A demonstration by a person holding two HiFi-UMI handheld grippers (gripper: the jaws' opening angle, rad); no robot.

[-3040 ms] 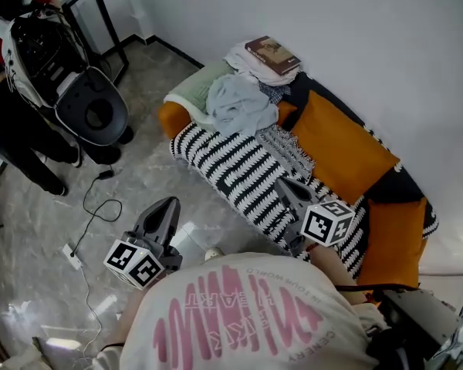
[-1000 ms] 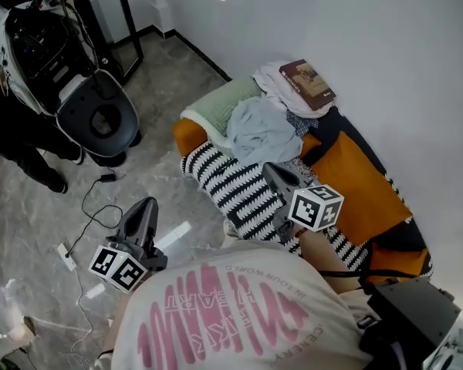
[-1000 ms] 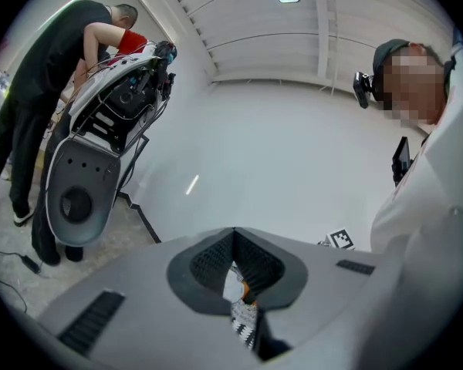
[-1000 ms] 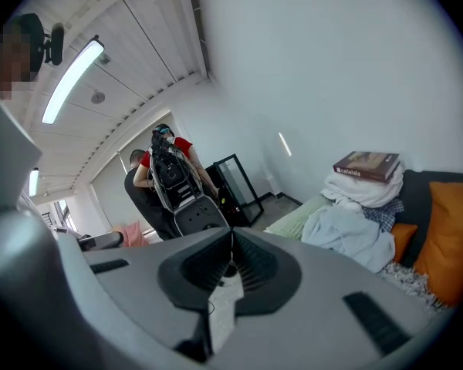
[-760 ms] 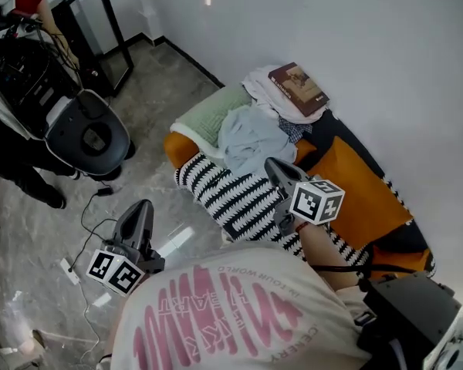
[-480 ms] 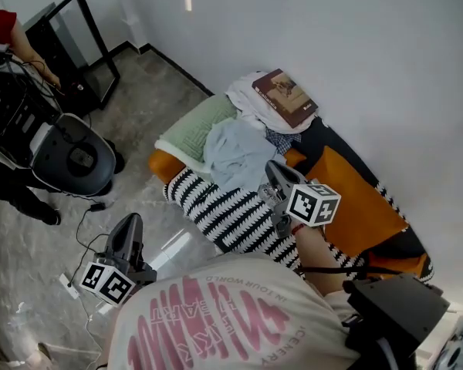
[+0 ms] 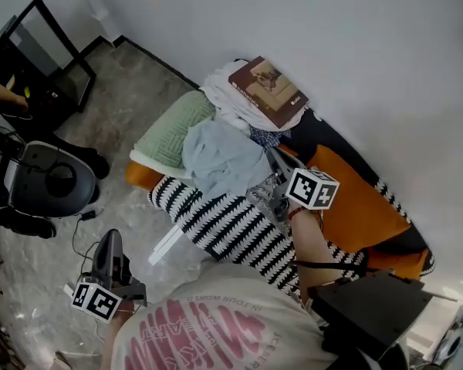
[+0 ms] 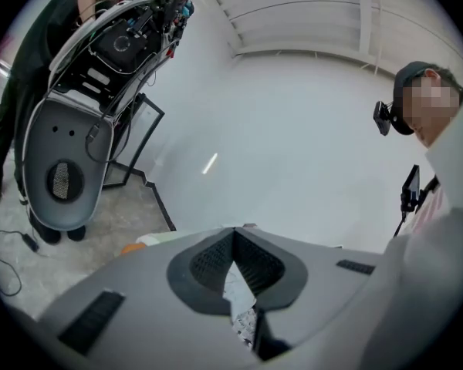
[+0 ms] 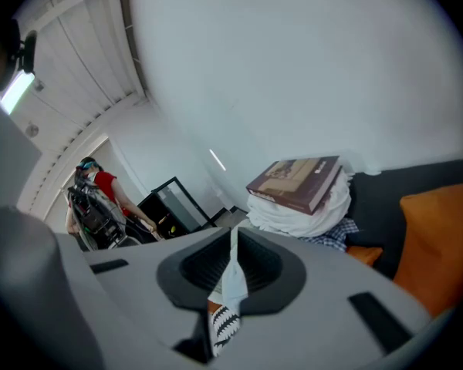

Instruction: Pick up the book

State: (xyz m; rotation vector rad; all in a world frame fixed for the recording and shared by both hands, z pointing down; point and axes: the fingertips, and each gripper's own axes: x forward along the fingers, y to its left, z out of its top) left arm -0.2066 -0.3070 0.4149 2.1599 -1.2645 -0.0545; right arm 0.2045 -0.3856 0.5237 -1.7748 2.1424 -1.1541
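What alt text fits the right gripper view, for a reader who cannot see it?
A brown book lies on a pile of white cloth, ahead of the shut right tool, up and to the right. An orange cushion is at the right edge; a person in red stands far back at left.

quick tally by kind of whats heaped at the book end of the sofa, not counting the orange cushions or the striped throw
book: 1
cloths: 3 (white cloth, light blue cloth, checked cloth)
green pillow: 1
total: 5
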